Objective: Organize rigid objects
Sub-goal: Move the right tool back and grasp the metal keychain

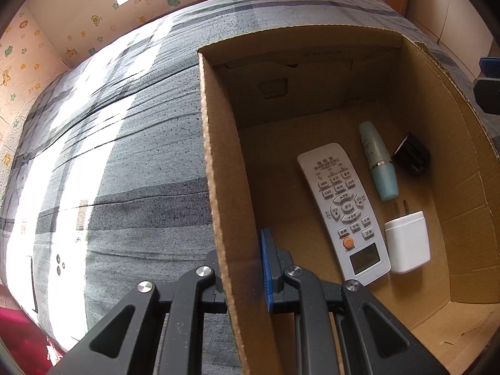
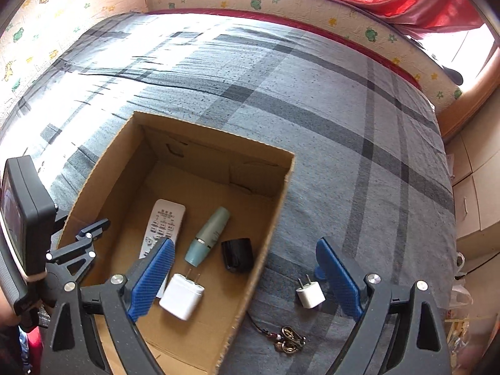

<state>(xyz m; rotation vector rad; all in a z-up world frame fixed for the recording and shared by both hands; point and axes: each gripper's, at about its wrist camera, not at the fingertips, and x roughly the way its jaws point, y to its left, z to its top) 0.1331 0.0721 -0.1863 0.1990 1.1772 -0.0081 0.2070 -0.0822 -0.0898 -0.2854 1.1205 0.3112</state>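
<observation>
Pinching the box point(image 1: 215, 168) wall, your left gripper point(image 1: 243, 268) is clamped tight; your right gripper point(image 2: 247, 278) hangs wide open, empty. Inside lie remote point(image 1: 340, 206), bottle point(image 1: 378, 162), big charger point(image 1: 406, 243), black cube point(image 1: 412, 153). Small charger point(image 2: 310, 295) and keys point(image 2: 289, 340) sit outside on the bed point(image 2: 312, 109).

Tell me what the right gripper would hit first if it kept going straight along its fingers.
Probably the box's right wall or the bedsheet just outside it. The open right gripper straddles that edge, the small white plug nearer its right finger. Depth is unclear.
</observation>
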